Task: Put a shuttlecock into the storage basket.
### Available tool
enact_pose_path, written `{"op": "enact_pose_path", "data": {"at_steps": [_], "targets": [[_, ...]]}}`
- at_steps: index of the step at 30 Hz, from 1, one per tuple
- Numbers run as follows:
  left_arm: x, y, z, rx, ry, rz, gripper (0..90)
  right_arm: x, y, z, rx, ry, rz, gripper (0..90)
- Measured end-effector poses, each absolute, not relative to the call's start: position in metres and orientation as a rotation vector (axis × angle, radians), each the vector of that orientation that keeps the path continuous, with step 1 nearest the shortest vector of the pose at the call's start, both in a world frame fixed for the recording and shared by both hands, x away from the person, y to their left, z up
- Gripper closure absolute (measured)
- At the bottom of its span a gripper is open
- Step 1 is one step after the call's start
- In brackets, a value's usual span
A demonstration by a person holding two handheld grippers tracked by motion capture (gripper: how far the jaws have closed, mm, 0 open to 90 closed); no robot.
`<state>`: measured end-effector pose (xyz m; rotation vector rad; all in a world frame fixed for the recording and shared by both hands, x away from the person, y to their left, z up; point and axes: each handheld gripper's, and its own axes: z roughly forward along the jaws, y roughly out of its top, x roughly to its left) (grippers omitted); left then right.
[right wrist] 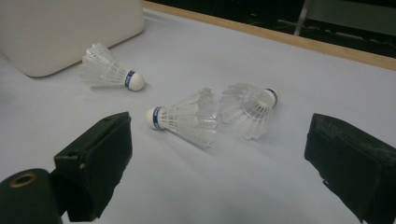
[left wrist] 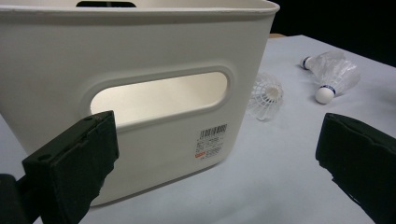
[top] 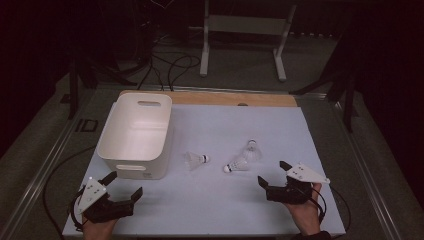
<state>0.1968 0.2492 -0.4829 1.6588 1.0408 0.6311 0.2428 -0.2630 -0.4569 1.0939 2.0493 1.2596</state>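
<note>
High view: three shuttlecocks (top: pixel 239 164) loose on counter (top: pixel 210 210), right of white bin (top: pixel 135 135); left hand-held gripper (top: pixel 125 186) and right hand-held gripper (top: pixel 272 172) both spread, empty.

Left gripper view: facing bin wall, jaws wide.

Right gripper view: nearest shuttlecock (right wrist: pixel 184 116) on its side. Featherlight, skirt crushable; best pinched at cork.
</note>
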Motion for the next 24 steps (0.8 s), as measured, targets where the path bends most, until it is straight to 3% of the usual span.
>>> {"op": "enact_pose_path", "data": {"at_steps": [24], "targets": [[0.196,0.246,-0.484,1.67,1.025,0.665,0.0,0.272,-0.243,-0.437,1.016,2.096,1.268,7.7]]}}
